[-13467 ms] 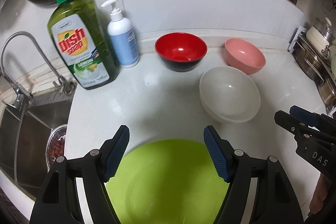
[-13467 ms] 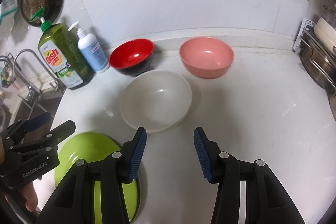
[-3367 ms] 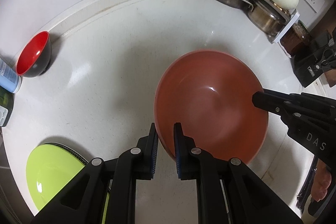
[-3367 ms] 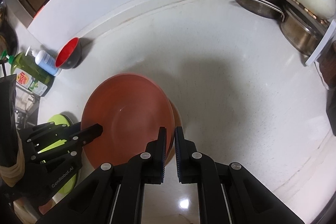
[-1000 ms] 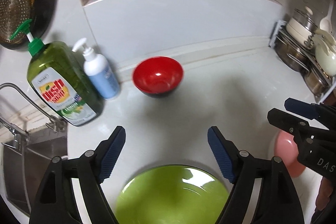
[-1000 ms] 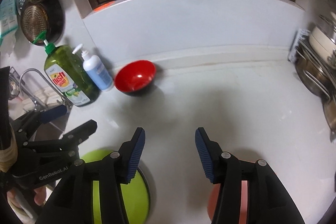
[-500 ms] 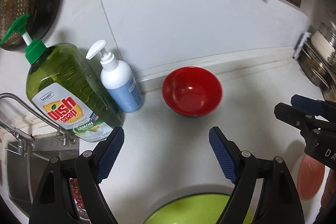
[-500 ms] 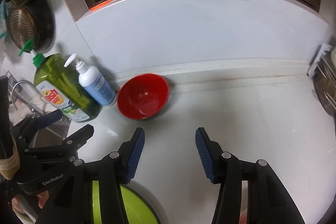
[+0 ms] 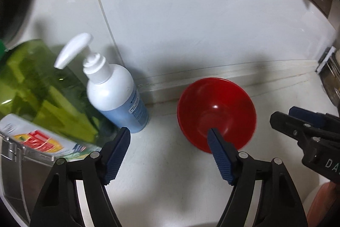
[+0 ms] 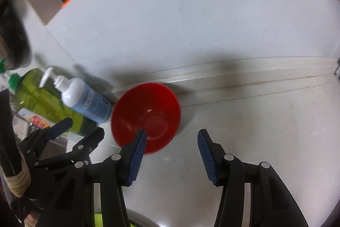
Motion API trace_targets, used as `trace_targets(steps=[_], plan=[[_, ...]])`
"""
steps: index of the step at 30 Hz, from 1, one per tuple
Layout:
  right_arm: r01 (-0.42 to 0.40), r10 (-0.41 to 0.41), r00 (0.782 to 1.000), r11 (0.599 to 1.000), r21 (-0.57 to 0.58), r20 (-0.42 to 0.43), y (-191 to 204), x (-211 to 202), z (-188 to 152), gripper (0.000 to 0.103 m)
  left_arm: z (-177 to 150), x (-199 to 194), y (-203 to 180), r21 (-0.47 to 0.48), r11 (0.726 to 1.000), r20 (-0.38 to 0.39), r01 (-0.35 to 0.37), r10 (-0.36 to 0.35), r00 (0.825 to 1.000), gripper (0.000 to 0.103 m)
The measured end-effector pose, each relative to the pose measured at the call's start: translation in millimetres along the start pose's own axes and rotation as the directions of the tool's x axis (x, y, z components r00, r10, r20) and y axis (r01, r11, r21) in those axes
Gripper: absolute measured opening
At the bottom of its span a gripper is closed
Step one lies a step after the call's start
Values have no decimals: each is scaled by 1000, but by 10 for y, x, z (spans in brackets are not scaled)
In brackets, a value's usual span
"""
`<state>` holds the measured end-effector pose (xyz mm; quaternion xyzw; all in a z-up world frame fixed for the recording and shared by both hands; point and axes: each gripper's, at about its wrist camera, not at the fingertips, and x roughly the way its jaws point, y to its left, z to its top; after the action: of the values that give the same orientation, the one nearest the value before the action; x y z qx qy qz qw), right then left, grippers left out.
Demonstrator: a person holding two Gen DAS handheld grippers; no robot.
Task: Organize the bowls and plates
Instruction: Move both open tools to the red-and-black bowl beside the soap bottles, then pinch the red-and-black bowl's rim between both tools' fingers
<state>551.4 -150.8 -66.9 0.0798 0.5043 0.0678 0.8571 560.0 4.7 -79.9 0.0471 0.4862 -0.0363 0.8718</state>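
A red bowl [image 9: 216,107] stands upright on the white counter, close to the back wall. My left gripper [image 9: 169,133] is open and empty just in front of it, and its right fingertip overlaps the bowl's near rim in the left wrist view. In the right wrist view the red bowl [image 10: 148,112] lies ahead and to the left. My right gripper [image 10: 172,133] is open there, its left fingertip over the bowl's near edge. The right gripper [image 9: 297,122] also shows to the right of the bowl, and the left gripper [image 10: 85,127] to the bowl's left. A sliver of green plate [image 10: 98,220] shows at the bottom.
A white and blue pump bottle [image 9: 114,86] and a large green dish soap bottle [image 9: 40,97] stand left of the bowl. The sink edge [image 9: 12,159] is at lower left. A metal pot rack [image 9: 331,69] sits at the far right. The tiled wall runs behind the bowl.
Both grippers have moved forward toward the red bowl, which now looks larger and sits at their fingertips. The green plate has dropped out of the left wrist view.
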Motion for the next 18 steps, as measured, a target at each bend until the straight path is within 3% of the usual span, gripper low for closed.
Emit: trace_targets(steps=[5,10,18], plan=[[11,-10,999,1000,12,-41,-24,281,96,49,74,272,14,-9,1000,-34,-16,16,999,62],[-1,4,996,999,43,-84,-105,481,135,39,109,468,-11,-10,1000,-49,-19,19,999,59],[-19,27,991,998,64,-128,-119,654,139,21,200,752,-39,-15,1000,-95,20,-21,995,43]])
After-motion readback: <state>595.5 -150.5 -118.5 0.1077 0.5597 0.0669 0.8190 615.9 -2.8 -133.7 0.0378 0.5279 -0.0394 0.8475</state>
